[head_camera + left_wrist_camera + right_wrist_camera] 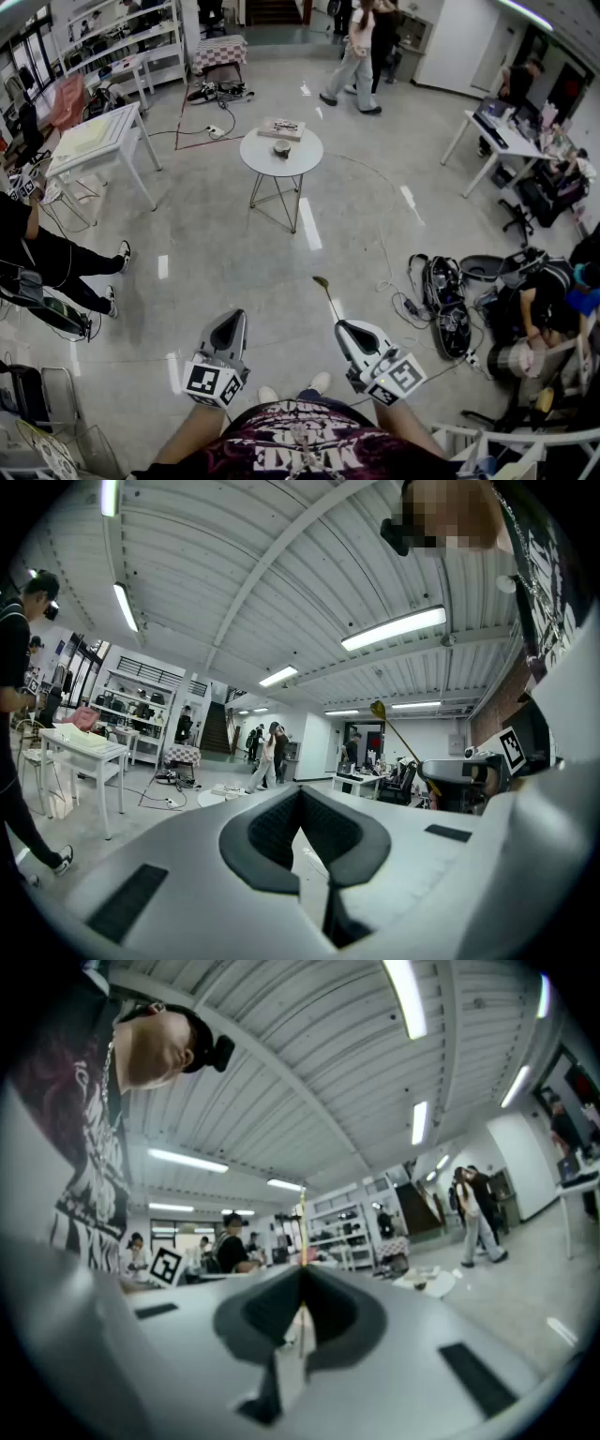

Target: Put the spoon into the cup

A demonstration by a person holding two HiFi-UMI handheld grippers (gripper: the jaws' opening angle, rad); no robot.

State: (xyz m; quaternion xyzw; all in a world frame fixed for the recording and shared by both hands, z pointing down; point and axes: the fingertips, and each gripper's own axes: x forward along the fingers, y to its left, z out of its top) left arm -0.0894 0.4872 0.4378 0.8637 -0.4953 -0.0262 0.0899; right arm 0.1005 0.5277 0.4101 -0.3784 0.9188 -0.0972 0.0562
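A thin gold spoon (328, 295) sticks out forward from my right gripper (339, 325), which is shut on its handle. In the right gripper view the handle (302, 1227) rises straight from the closed jaw tips (302, 1269). The left gripper view shows the spoon's bowl (379, 709) up at the right. My left gripper (232, 316) is held beside the right one, shut with nothing in it (299, 791). The cup (281, 147) stands far ahead on a small round white table (305, 159). It shows small and blurred in the right gripper view (419, 1282).
A flat box (281, 128) lies on the round table behind the cup. A white table (94, 136) and a seated person (56, 262) are on the left. Bags and cables (441, 300) lie on the floor at the right. People walk at the back (361, 47).
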